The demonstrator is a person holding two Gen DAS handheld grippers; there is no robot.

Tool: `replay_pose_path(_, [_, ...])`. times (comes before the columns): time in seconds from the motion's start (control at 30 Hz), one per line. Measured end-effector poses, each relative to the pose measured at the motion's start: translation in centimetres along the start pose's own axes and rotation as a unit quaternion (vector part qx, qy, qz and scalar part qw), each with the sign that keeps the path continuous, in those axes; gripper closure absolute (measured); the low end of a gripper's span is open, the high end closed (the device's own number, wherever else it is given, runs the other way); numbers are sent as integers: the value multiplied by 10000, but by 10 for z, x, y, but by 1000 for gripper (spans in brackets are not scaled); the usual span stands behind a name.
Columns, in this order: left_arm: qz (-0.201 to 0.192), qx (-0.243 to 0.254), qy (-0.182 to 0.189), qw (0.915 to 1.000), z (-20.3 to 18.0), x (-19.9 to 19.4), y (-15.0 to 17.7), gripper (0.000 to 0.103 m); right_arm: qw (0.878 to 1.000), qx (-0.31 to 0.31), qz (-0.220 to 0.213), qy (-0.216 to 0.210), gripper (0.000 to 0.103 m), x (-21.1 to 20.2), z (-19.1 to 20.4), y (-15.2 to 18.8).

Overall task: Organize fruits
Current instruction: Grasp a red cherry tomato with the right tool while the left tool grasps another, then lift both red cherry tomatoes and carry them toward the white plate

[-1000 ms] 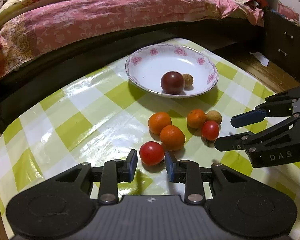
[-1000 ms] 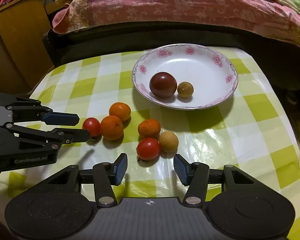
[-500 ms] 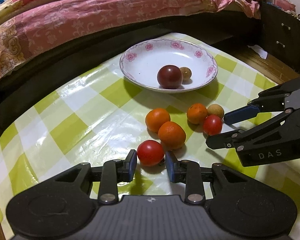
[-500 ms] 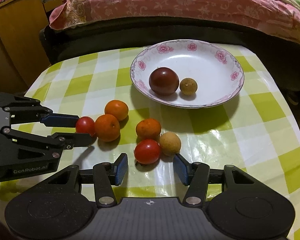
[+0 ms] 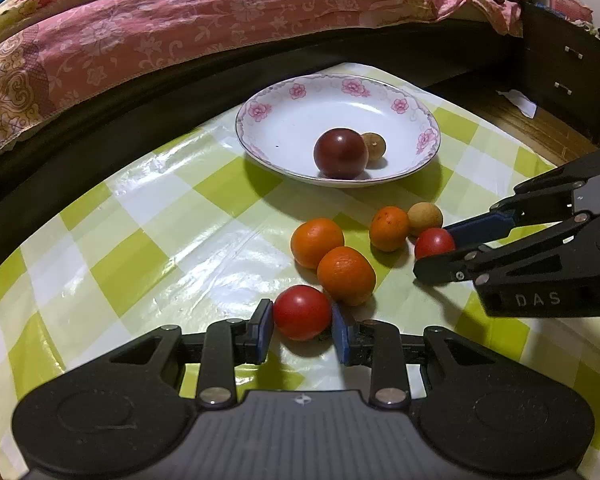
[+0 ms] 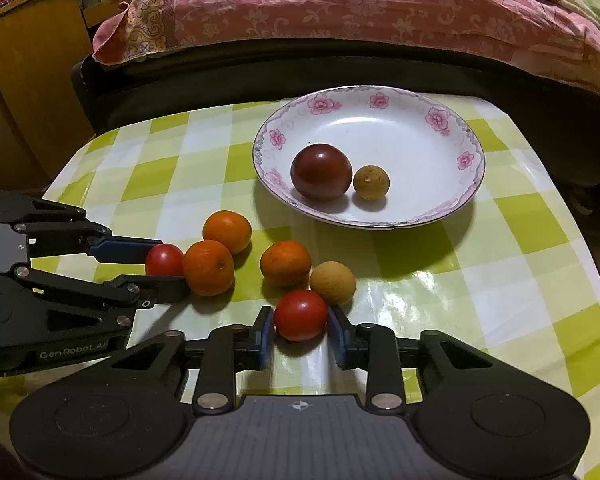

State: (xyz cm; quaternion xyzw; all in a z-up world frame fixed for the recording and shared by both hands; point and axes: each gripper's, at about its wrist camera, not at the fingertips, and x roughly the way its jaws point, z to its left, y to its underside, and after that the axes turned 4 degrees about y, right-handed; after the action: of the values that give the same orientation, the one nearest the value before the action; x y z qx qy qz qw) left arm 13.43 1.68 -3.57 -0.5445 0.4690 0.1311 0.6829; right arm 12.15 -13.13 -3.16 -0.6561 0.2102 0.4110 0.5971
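Left tongs grasp a tomato at lower centre of the desk; right tongs grasp another tomato. Oranges lie between, below the plate.

Three oranges, two red tomatoes, one dark tomato, two longans, one plate.

Left hand-held gripper pads against red tomato, oranges just beyond, floral plate farther
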Motion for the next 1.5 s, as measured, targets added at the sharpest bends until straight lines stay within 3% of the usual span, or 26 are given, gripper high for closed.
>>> replay_pose_path(0.3, [62, 8, 120, 9999, -3, -7, 3, 65, 9998, -74, 93, -153, 77, -6, 4, 3])
replay_pose_path(0.53, [154, 139, 263, 9994, -11, -12, 10, 65, 9985, -496, 146, -174, 77, -8, 17, 13])
replay_pose_path(0.77, [126, 295, 217, 9992, -15, -13, 13, 64, 9981, -543, 125, -267, 73, -8, 15, 13])
replay_pose_path(1.0, [149, 389, 165, 9990, -15, -12, 18, 54, 9978, -584, 58, -312, 68, -9, 17, 15])
replay_pose_path(1.5, [95, 242, 166, 9995, -15, -8, 12, 54, 9980, -597, 19, -184, 68, -7, 18, 14])
